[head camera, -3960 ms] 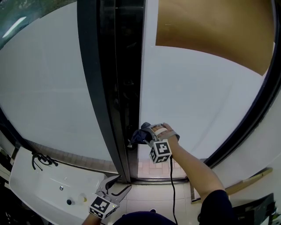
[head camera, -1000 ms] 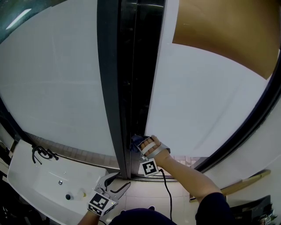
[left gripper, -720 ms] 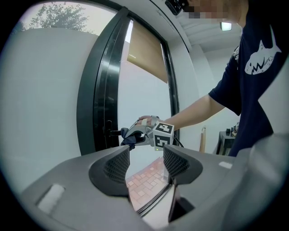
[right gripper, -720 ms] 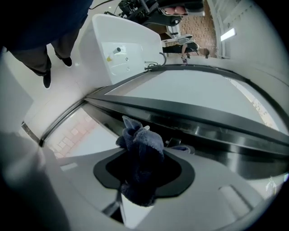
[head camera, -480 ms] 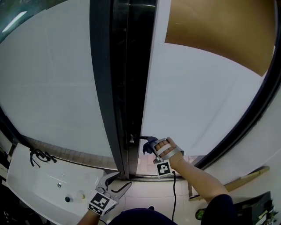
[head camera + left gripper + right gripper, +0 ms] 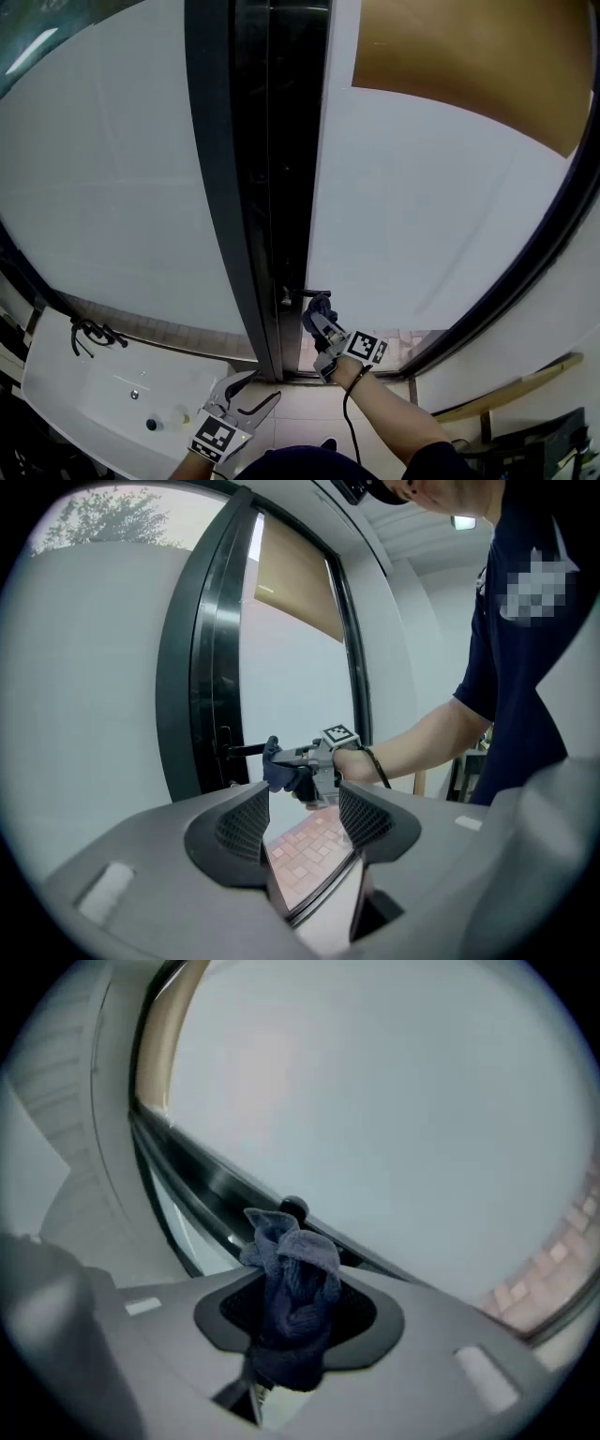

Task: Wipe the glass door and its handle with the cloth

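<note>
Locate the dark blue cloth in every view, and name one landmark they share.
Head view: the dark blue cloth sits low at centre, held by the right gripper, just right of the black door frame.
Left gripper view: cloth at centre, right of the frame.
Right gripper view: cloth at centre, clamped between the jaws.
Shared landmark: the black door frame.

The cloth [image 6: 292, 1288] is soft, nubbly fabric; the door [image 6: 422, 216] glass looks frosted and matt, its frame [image 6: 220, 187] glossy black.
</note>
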`<state>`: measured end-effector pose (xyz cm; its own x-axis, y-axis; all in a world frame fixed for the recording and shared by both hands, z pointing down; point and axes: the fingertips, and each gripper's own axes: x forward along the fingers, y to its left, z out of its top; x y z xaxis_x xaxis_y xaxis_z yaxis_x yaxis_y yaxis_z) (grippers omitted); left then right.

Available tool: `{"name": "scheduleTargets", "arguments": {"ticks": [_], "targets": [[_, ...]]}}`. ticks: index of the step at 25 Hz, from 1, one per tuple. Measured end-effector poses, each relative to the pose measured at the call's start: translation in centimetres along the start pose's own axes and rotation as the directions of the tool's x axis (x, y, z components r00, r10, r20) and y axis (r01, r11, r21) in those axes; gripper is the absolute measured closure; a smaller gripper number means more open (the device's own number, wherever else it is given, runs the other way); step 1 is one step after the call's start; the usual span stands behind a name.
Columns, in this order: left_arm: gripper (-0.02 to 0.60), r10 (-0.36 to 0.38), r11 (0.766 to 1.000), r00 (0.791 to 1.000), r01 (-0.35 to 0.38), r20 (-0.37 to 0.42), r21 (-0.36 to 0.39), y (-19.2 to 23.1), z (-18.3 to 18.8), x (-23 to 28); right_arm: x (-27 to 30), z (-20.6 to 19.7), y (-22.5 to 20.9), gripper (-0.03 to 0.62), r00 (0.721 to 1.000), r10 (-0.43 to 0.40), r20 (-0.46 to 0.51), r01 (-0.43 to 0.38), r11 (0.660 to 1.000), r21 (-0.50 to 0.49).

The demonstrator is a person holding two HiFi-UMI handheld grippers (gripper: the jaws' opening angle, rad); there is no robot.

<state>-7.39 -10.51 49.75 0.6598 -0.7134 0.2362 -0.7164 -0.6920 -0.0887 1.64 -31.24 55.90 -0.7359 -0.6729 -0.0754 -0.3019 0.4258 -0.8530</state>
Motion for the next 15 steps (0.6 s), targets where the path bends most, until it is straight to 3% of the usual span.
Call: {"name": "scheduleTargets", "arguments": {"ticks": [3,9,15], "targets": [[0.351,0.006,1.0,0.999,-0.005,-0.032,0.026,-0.2,-0.7,-0.1,2.6,-1.2,-0.2,0.445,0.999,0.027,0.04,-0.031,0.995,0.1],[0.351,0.024,1.0,0.998,-0.023,-0.06,0.019,-0.4,-1.3,-0.5,6.8,-2.7,-1.7,0.445,0.997,-0.071,-0.037,0.075,0.989,0.125],[0.351,0.035,0.999,0.997,-0.034,-0.071,0.013,-0.5,-1.6,-0.6,7.8,-1.8,-0.8,0.447,1.0,-0.023,0.004,0.022,0.99,0.138]]}}
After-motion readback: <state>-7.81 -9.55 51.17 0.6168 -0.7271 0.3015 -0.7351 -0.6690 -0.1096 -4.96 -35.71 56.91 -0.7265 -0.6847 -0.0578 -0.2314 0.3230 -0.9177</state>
